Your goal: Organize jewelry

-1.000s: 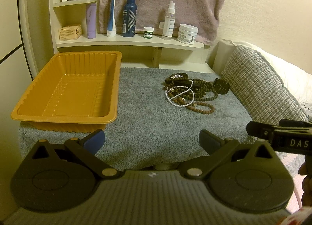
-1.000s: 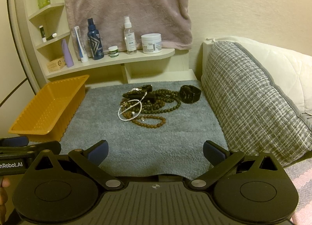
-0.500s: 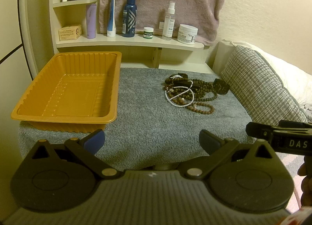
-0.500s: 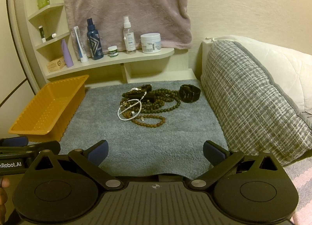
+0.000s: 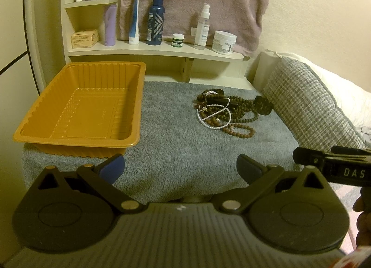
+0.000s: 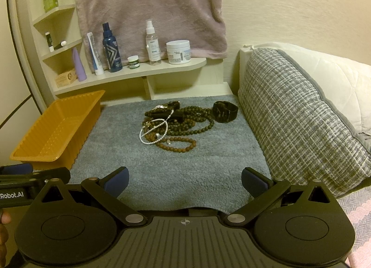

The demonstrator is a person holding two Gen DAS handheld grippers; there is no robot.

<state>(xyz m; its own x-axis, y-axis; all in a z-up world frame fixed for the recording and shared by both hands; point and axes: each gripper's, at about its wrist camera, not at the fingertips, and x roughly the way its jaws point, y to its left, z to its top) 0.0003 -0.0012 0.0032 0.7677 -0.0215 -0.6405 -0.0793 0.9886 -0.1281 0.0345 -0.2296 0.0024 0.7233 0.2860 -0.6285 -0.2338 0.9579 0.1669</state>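
Left wrist view. The left gripper (image 5: 180, 167) hangs over the near edge of the grey mat (image 5: 176, 152), its blue-padded fingers (image 5: 112, 167) spread wide with nothing between them. An orange tray (image 5: 136, 105) sits on the mat's left side, nothing lying in it. The jewelry pile (image 5: 226, 111) lies on the far right part of the mat, well apart from the tray: a white pearl strand (image 5: 214, 117) looped over dark bead strings, a brown bead bracelet (image 5: 238, 130) at the near edge, and a black watch (image 5: 263, 105) just beside the grey woven cushion (image 5: 308, 105). Part of the right gripper (image 5: 334, 168) enters from the right edge.

Right wrist view. The right gripper (image 6: 184, 182) hangs above the mat's (image 6: 176, 166) near edge, fingers (image 6: 254, 184) spread apart and holding nothing. The jewelry pile (image 6: 178, 124) lies ahead near the mat's centre, with the pearl strand (image 6: 153, 132), the brown bead bracelet (image 6: 177, 146) and the black watch (image 6: 225, 111) to the far right. How the strands interlock cannot be told at this distance. The tray (image 6: 53, 133) stands left; bottles line the shelf (image 6: 129, 75) behind, below a hanging towel (image 6: 148, 8).
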